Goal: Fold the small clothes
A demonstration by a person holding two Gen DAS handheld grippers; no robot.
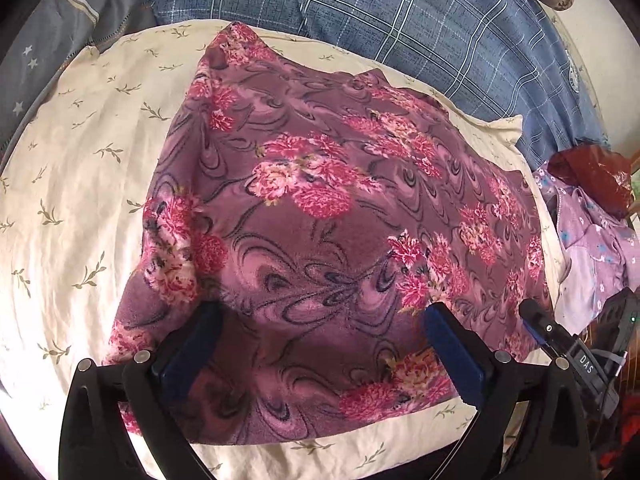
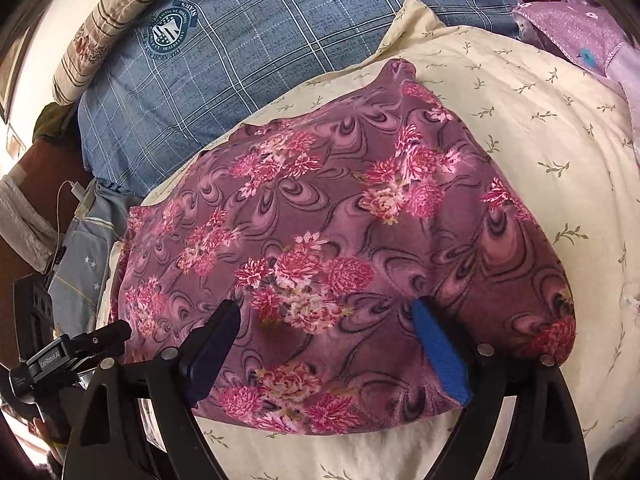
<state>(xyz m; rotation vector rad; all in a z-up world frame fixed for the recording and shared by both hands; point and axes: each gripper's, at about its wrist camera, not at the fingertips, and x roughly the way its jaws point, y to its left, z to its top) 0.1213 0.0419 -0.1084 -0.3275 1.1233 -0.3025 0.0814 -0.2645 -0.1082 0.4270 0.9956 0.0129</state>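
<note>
Left wrist view: the left claw (image 1: 320, 322) stands wide apart at the bottom of the frame, its blue-padded fingers (image 1: 452, 354) poised over the near edge of a purple floral garment (image 1: 320, 208) with nothing pinched between them. That garment lies spread across the middle of the frame on a cream sheet with a leaf print (image 1: 80, 184). Behind it, along the top, is a blue plaid pillow (image 1: 400, 12); at the right edge sit a lilac flowered cloth (image 1: 592, 248) and a dark red bag (image 1: 592, 172).

Right wrist view: the right claw (image 2: 324, 320) is likewise spread wide and gripping nothing, its fingers (image 2: 440, 356) over the garment's near edge. At the lower left of this frame, the other claw's black body shows beside the garment.
</note>
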